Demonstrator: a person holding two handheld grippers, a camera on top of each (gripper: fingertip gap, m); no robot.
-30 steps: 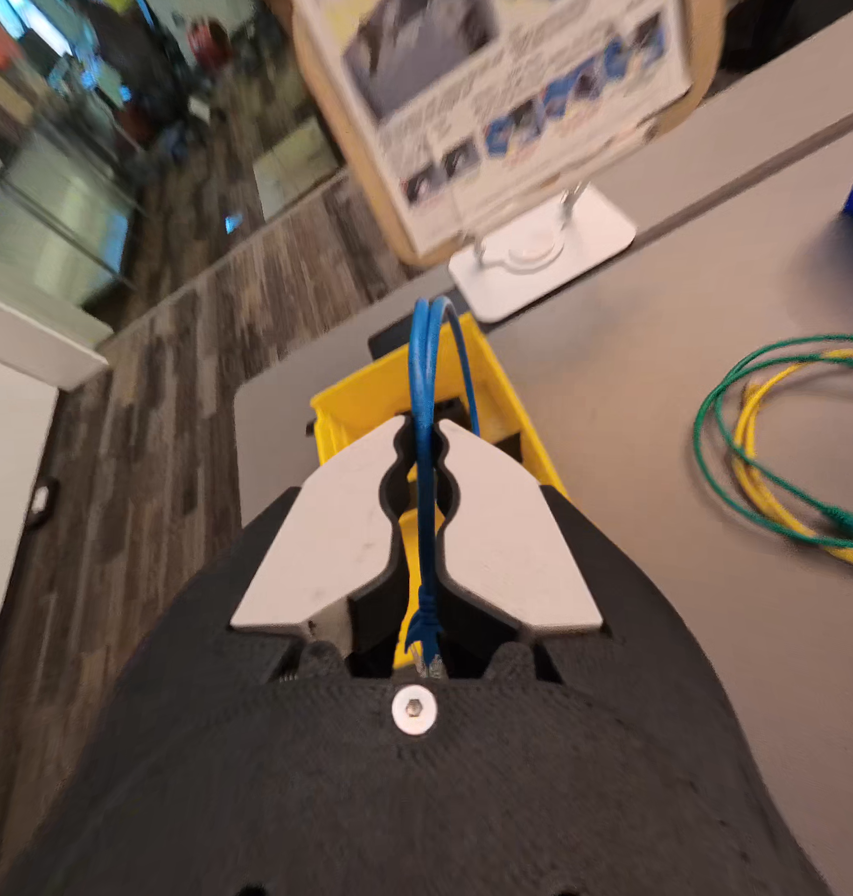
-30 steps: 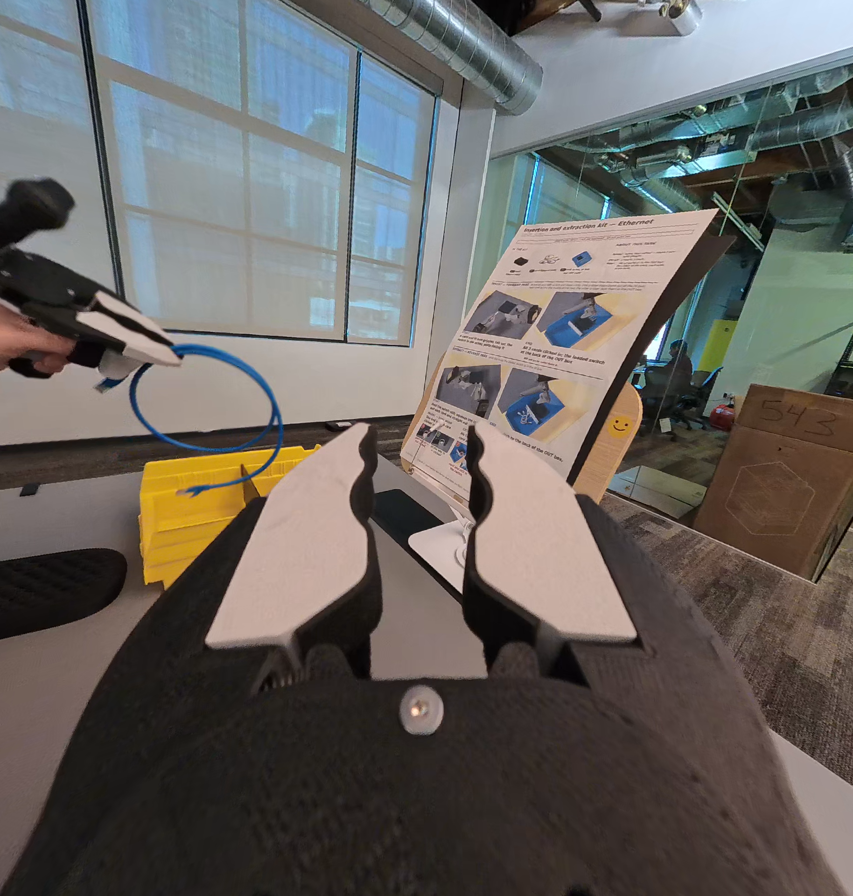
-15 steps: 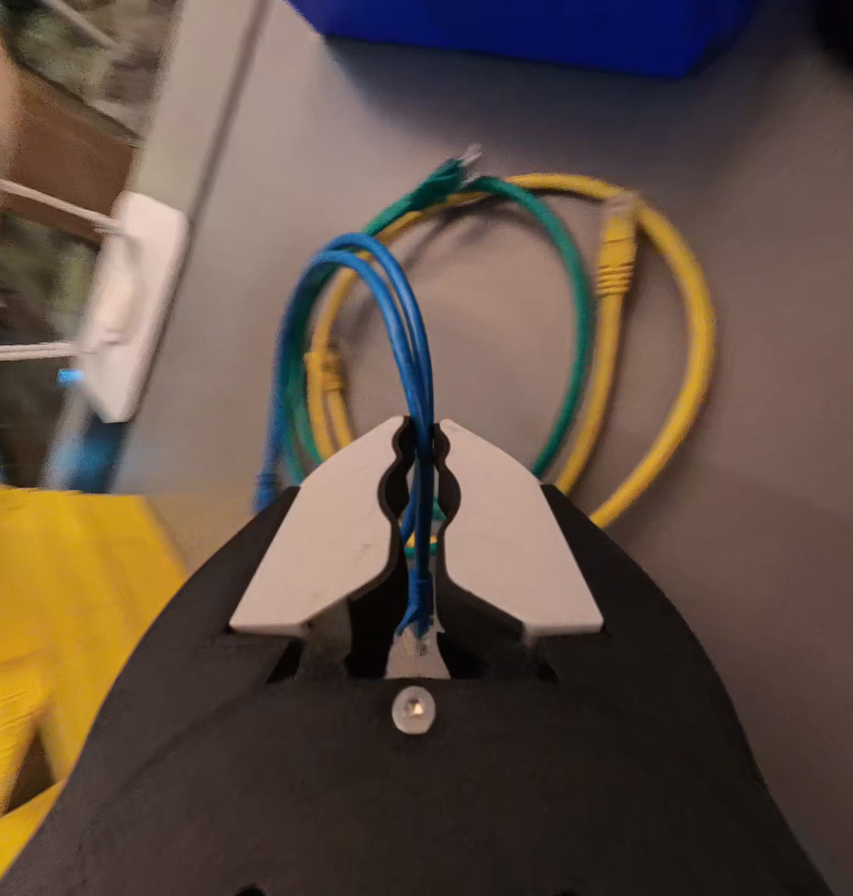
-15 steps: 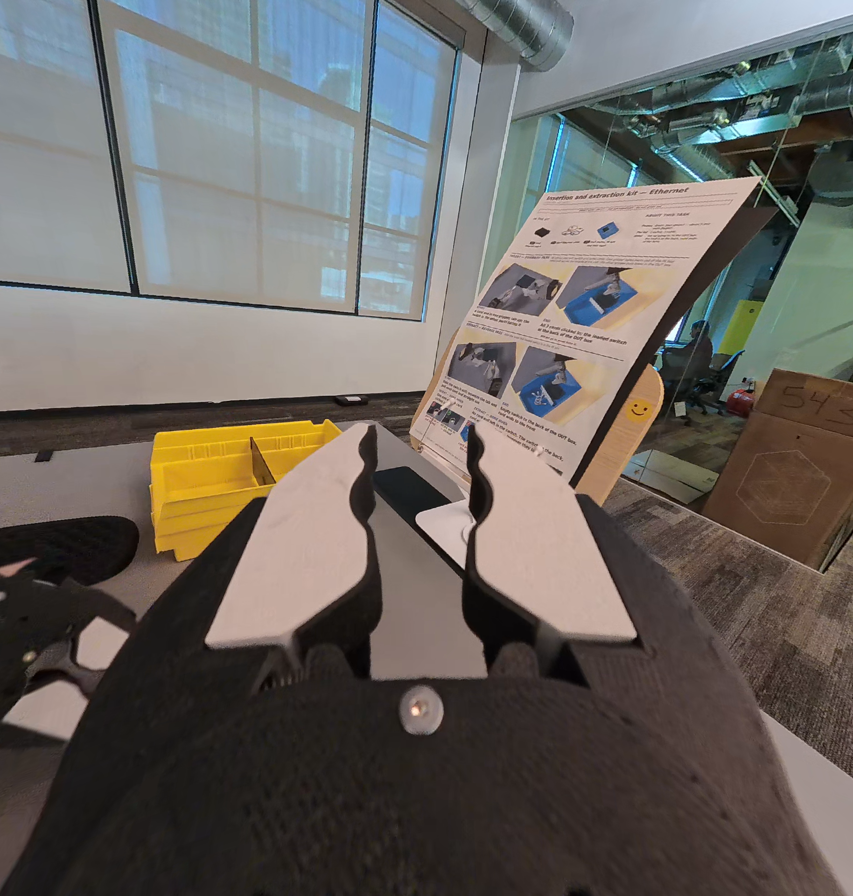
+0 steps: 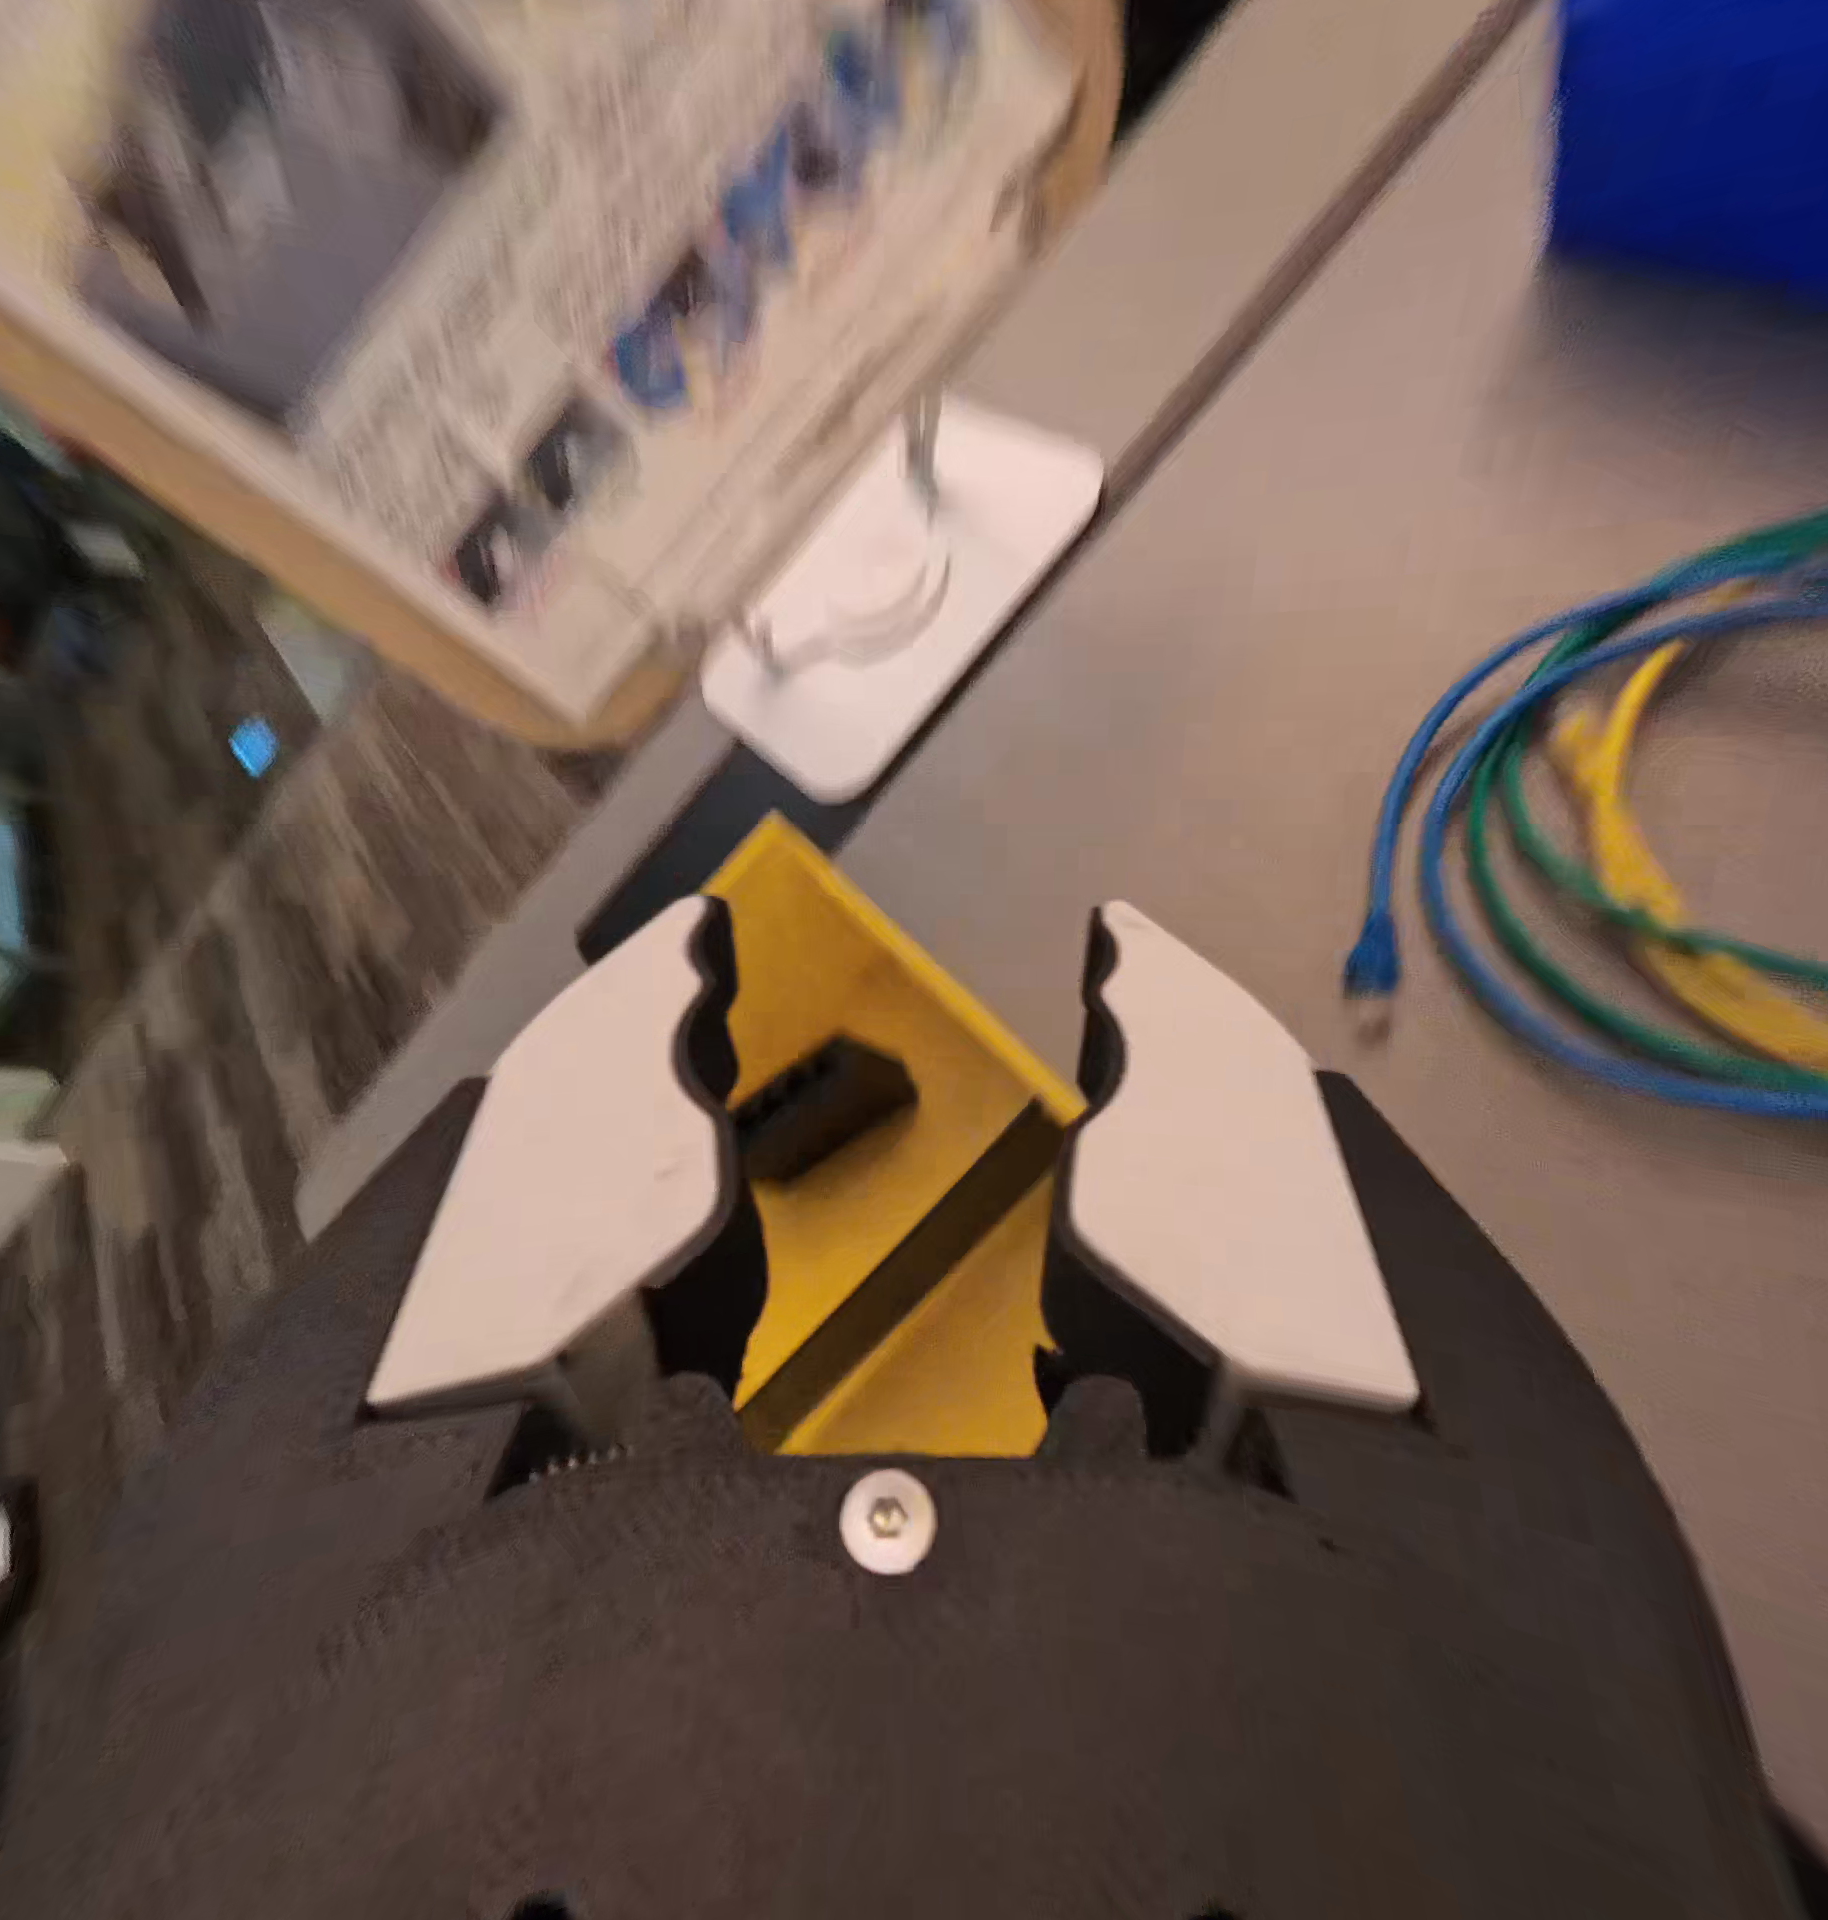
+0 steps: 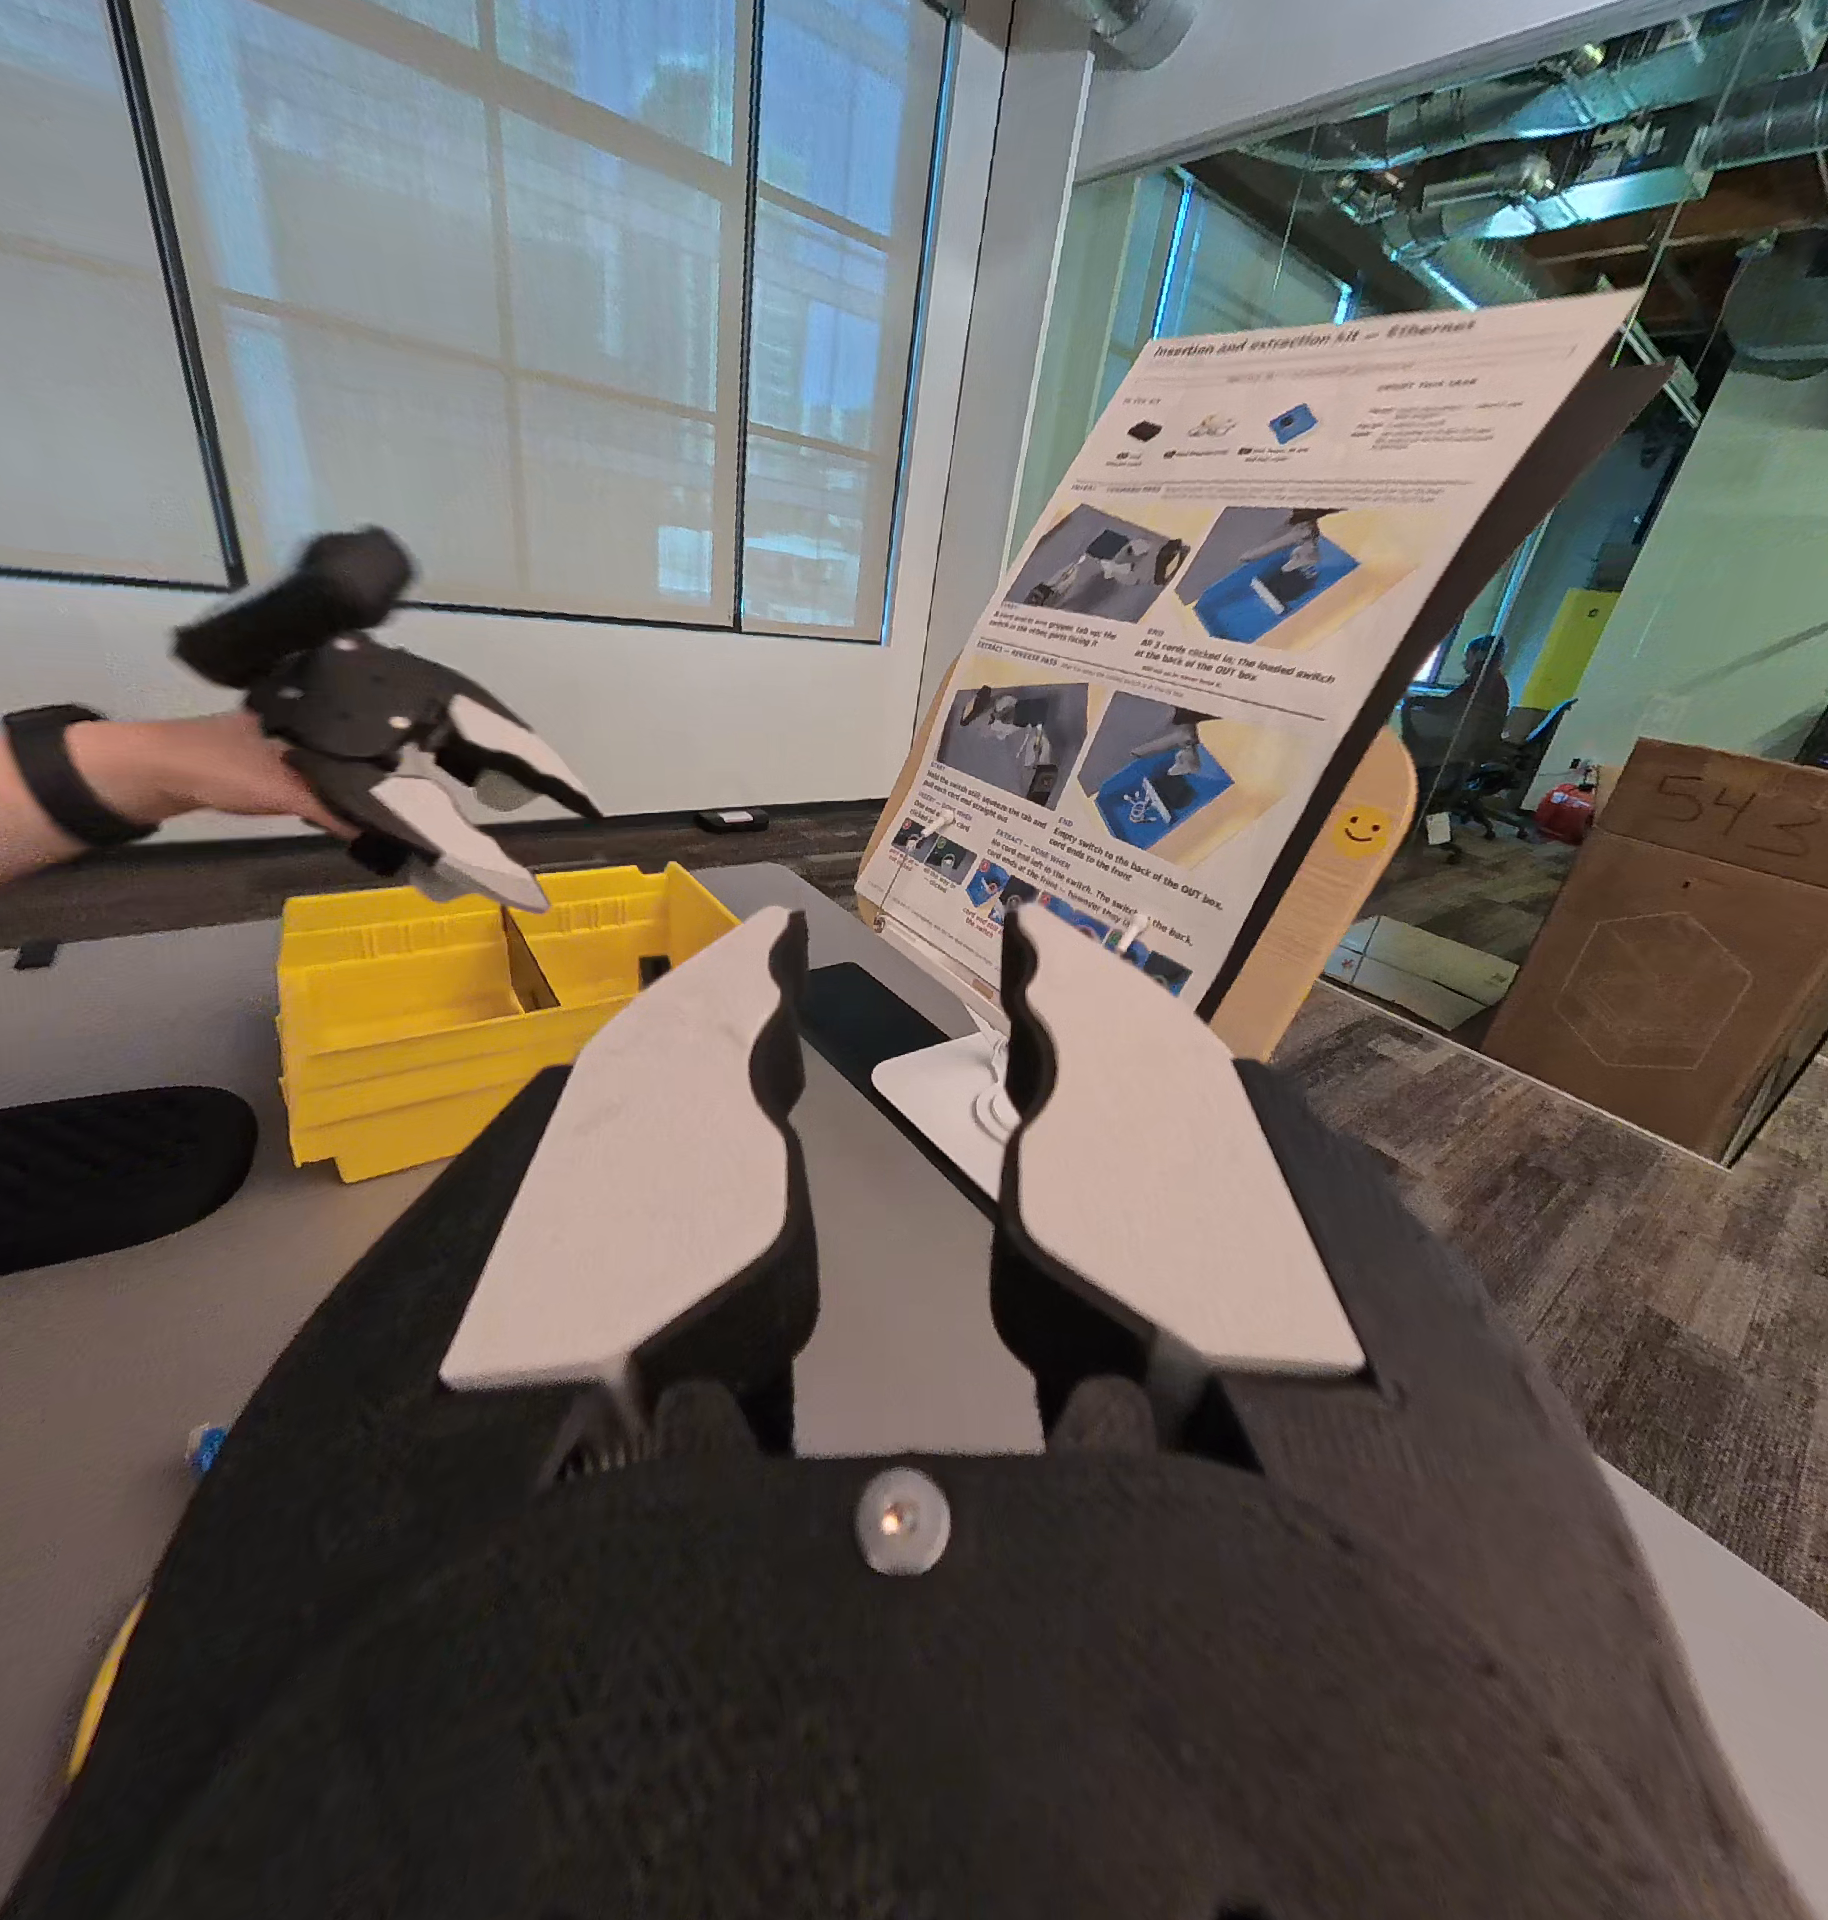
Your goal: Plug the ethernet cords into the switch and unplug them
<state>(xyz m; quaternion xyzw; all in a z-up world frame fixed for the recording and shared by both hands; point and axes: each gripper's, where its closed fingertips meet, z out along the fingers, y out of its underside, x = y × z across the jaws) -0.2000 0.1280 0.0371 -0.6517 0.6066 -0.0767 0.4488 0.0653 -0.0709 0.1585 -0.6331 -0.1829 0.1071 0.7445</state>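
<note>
**Both grippers empty, cords on table**

Left gripper (image 5: 905, 914) spread wide, holding nothing, above the yellow bin (image 5: 848, 997); black switch (image 5: 827, 1107) lies inside it. Blue cord (image 5: 1409, 790), green cord (image 5: 1512, 831) and yellow cord (image 5: 1627, 842) lie coiled together on the grey table (image 5: 1253, 644). Right gripper (image 6: 905, 925) parted, empty, aimed at the instruction board (image 6: 1201, 644).

At right of my right wrist view I see a slanted white instruction board (image 6: 1242, 665) on a white stand base (image 6: 941, 1091). A brown cardboard box (image 6: 1699, 935) sits at far right, and large gridded windows (image 6: 474, 291) fill the upper left.
</note>
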